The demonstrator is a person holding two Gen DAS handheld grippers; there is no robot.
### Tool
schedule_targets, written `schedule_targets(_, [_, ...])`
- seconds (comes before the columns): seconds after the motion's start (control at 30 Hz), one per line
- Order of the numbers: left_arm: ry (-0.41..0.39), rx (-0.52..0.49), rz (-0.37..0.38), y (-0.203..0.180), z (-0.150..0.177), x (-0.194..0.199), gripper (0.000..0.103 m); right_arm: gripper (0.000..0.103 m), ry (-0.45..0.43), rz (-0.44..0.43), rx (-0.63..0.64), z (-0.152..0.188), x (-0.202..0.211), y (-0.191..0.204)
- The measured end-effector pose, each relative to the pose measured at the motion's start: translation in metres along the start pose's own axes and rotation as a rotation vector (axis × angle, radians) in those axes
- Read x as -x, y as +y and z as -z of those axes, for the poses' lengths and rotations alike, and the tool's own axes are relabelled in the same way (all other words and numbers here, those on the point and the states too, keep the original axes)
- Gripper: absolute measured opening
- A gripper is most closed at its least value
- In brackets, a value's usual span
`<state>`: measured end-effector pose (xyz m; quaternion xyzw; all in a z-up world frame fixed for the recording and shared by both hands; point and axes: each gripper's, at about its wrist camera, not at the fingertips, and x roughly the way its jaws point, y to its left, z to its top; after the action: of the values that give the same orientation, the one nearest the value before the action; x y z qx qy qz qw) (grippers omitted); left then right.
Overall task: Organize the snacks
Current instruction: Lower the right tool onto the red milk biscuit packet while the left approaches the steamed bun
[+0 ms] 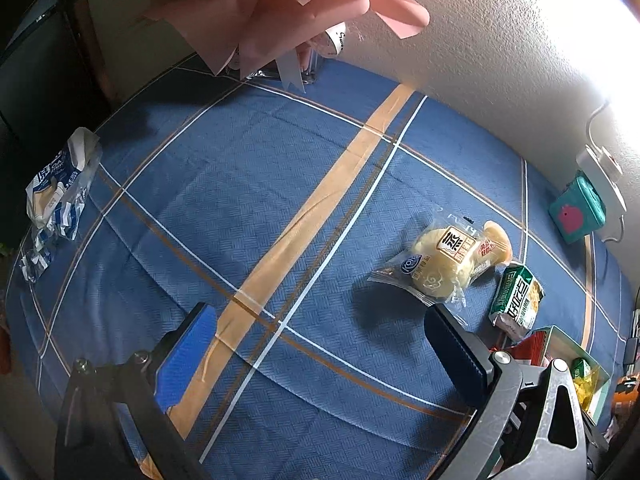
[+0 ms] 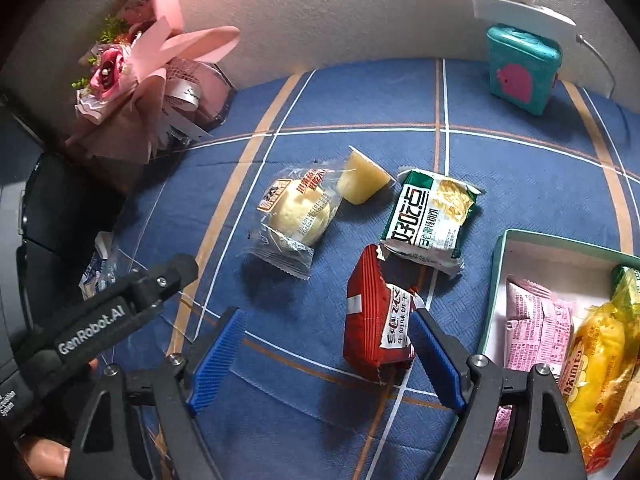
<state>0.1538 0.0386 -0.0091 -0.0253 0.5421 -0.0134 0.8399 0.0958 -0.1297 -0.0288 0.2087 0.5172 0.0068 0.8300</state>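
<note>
While both tongs stand apart and empty, the right gripper [image 2: 328,356] lines up on the red snack pack [image 2: 374,320].

Low in the right wrist frame, that pack stands just inside the right-hand pad, touching or nearly so, with the box [image 2: 500,264] of sorted snacks at the lower right. 3 more wait mid-frame: bun [image 2: 296,212], jelly cup [image 2: 362,178], green packet [image 2: 432,212]. Best play looks like centring the jaws across the pack's narrow sides, squeezing gently, then lifting clear of the box rim. In its own view the left gripper [image 1: 320,356] hovers wide over bare blue cloth [image 1: 248,184].
</note>
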Motion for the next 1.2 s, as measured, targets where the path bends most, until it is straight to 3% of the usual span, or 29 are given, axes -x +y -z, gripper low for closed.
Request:
schedule_targets(0.43, [-0.001,0.009,-0.016,0.002,-0.001,0.002,0.103,0.086,-0.004,-0.013,-0.017,-0.002,-0.002,0.000])
schedule_targets(0.93, [0.045,-0.004,-0.096,0.006,0.008,-0.025,0.103,0.086,0.034,0.097,-0.019,0.005,-0.034,0.003])
schedule_targets(1.2, [0.063,0.052,-0.132,0.025,0.011,-0.035,0.103,0.088,0.026,0.172,-0.010,0.004,-0.052,0.016])
